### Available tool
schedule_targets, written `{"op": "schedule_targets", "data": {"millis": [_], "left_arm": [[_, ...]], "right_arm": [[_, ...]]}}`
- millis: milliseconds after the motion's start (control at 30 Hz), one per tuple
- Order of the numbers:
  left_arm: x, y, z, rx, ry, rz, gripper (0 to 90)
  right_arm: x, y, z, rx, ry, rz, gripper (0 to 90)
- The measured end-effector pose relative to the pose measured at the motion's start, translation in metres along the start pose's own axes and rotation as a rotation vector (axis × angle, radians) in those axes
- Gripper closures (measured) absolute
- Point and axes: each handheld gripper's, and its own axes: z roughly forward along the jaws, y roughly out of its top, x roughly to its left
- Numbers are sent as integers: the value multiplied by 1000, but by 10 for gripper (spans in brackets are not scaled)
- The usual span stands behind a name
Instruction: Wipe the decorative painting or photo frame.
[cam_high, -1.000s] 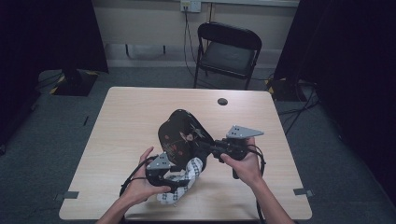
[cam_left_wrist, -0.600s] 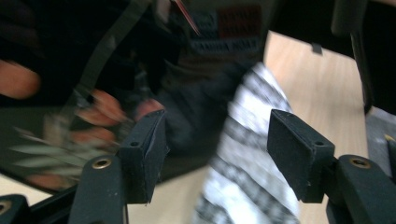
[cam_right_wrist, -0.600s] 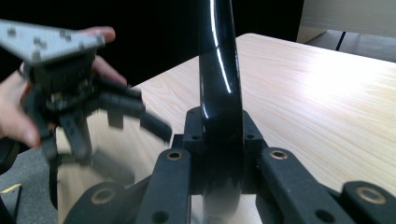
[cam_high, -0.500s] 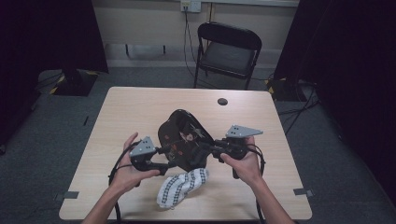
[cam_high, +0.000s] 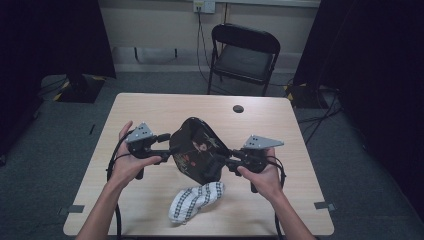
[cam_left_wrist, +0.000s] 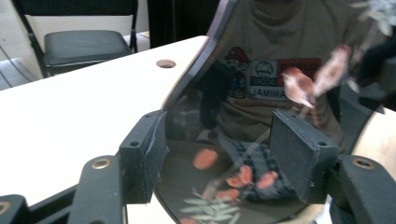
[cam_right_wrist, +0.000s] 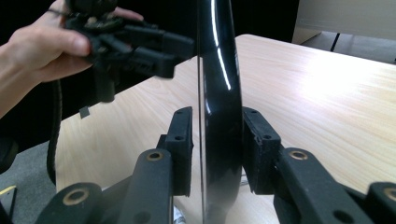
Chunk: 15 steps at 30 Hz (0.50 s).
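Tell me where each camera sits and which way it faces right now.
High view: above the person's side, looking forward and down on the table; left hand, right hand, left gripper and right gripper flank the upright black plate.
Left gripper view: rides the left gripper, facing the plate's glossy face; its jaws stand apart.
Right gripper view: rides the right gripper, looking along the plate's rim between its jaws, which have just been opening; the left hand shows beyond.
Shared: all three show plate and table.
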Motion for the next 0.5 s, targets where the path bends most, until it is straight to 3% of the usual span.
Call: {"op": "schedule_targets", "data": {"millis": [133,200,400,500], "left_arm": [[4,-1,5,-44,-12,-27,367],[4,-4,7,-17,-7,-10,354],[8,-10,14,-15,9,-27,350],[7,-11,14,7,14,0,366]], "right_arm": [[-1,-1,-3,23,-20,-2,666],[-1,-3,-6,36,-10,3,666],[3,-9,-4,61,-2,-7,679],[3,-11,-2,74,6,-8,695]]}}
